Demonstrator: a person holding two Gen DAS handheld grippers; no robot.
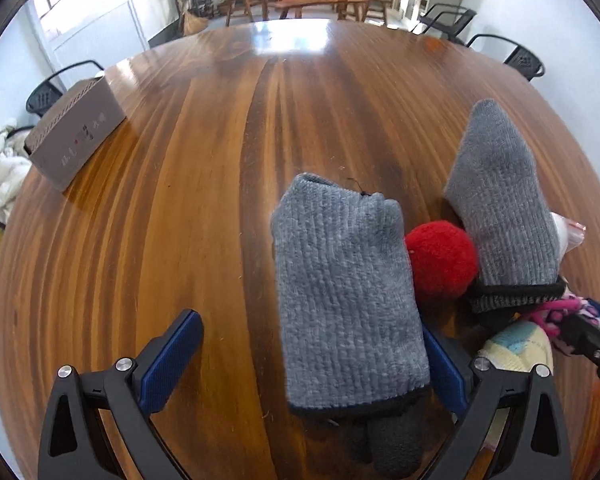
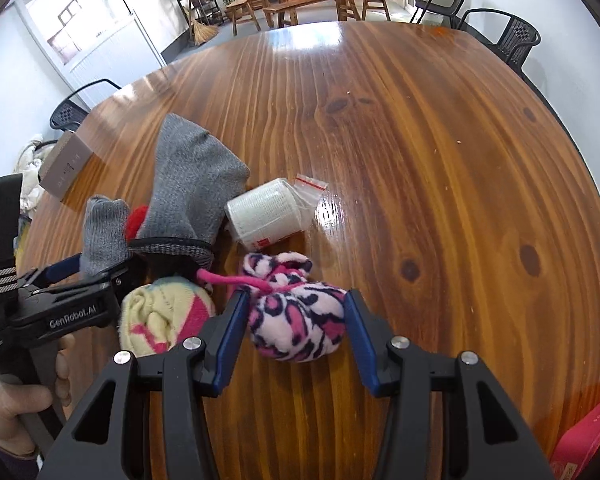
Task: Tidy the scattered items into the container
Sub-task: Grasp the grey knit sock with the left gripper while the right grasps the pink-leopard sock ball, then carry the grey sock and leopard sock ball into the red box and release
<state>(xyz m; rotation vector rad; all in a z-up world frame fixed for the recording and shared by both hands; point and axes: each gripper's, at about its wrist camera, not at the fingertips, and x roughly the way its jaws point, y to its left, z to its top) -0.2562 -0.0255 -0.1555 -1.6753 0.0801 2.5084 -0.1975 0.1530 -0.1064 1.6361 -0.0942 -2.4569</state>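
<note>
**Socks clustered on the worktop, both tongs over them**

Left wrist view: left tongs (image 1: 312, 360) spread wide, released, straddling a folded grey sock (image 1: 344, 292) without pressing it. Just beside, touching, a red pompom (image 1: 440, 264); beyond that, a second grey sock (image 1: 500, 208) with dark cuff. Far left on the wooden worktop (image 1: 180, 200), well apart, a brown box (image 1: 74, 136).

Right wrist view: right tongs (image 2: 296, 332) partly parted around a pink leopard-print bundle (image 2: 296, 320); left pad touching or nearly so, right pad just clear, grip impossible to tell. Beside it, a yellow-pink sock ball (image 2: 160, 316); farther off, a white roll (image 2: 264, 212) in a clear bag.
</note>
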